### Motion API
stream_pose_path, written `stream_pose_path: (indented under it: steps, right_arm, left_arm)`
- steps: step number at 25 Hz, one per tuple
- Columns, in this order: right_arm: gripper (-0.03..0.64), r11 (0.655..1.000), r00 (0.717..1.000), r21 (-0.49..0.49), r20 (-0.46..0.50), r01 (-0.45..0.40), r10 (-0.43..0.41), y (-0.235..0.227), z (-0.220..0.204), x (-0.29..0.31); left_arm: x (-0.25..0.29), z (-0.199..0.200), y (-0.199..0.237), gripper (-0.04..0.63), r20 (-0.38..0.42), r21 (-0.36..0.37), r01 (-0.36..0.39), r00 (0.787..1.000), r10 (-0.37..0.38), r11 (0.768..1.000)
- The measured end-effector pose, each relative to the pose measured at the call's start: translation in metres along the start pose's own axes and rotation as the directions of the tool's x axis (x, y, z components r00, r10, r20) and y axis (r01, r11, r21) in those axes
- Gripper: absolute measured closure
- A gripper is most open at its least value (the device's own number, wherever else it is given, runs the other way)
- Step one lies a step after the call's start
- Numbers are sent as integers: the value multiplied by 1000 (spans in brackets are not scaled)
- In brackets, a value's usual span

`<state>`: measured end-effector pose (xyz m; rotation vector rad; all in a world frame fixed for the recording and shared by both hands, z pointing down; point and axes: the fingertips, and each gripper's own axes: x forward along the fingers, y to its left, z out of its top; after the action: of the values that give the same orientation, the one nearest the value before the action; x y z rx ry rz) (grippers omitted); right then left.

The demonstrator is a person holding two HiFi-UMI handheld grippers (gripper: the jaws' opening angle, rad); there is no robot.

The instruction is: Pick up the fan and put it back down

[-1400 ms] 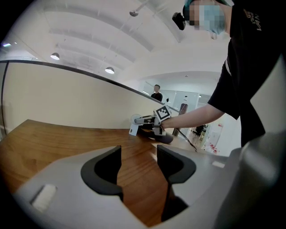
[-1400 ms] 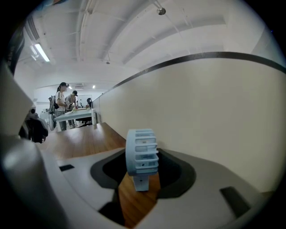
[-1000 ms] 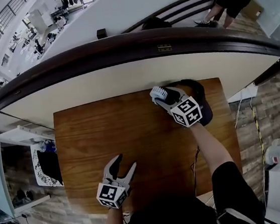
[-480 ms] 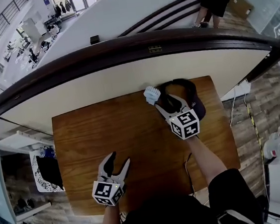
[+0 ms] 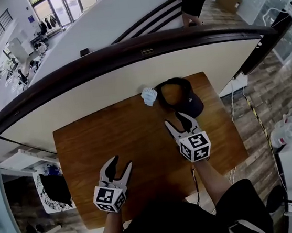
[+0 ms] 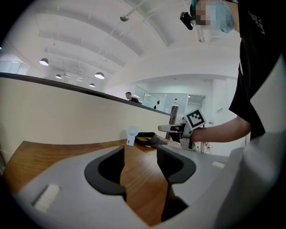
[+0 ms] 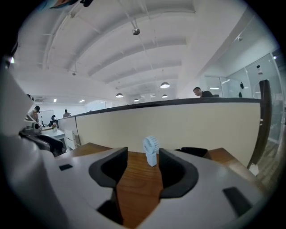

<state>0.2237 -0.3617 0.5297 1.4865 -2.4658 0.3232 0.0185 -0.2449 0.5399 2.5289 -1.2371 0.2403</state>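
A small white fan [image 5: 149, 95] stands upright at the far edge of the wooden table [image 5: 97, 145], close to a dark cap [image 5: 181, 97]. In the right gripper view the fan [image 7: 151, 150] shows beyond the open jaws, standing free. My right gripper [image 5: 180, 124] hovers open over the table, well short of the fan, with nothing between its fingers. My left gripper [image 5: 117, 170] is open and empty near the front left of the table. The left gripper view shows the fan [image 6: 132, 134], the cap [image 6: 149, 139] and the right gripper [image 6: 170, 128] far ahead.
A curved cream partition wall with a dark rail [image 5: 128, 55] rises just behind the table. A cable [image 5: 195, 178] hangs over the table's front edge. White shelving [image 5: 33, 164] stands below at the left, and stone floor [image 5: 257, 120] lies at the right.
My right gripper has let go of the fan and drawn back toward me, open. The fan stays upright by the cap. The left gripper rose a little.
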Motion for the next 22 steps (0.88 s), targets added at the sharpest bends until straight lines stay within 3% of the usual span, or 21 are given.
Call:
stream_pose_path:
  steps: [11,22]
  right_arm:
    - [471,992,993,67,50,106,-109,55,-6,-74]
    - [574,979,981,106,63,176,-184,115,-24,-124]
  left_arm:
    - [-36,2,-5,408,1,49,93,996,-93,994]
    - [-77,-4,-13,543,-1,108,174,985,-175,979]
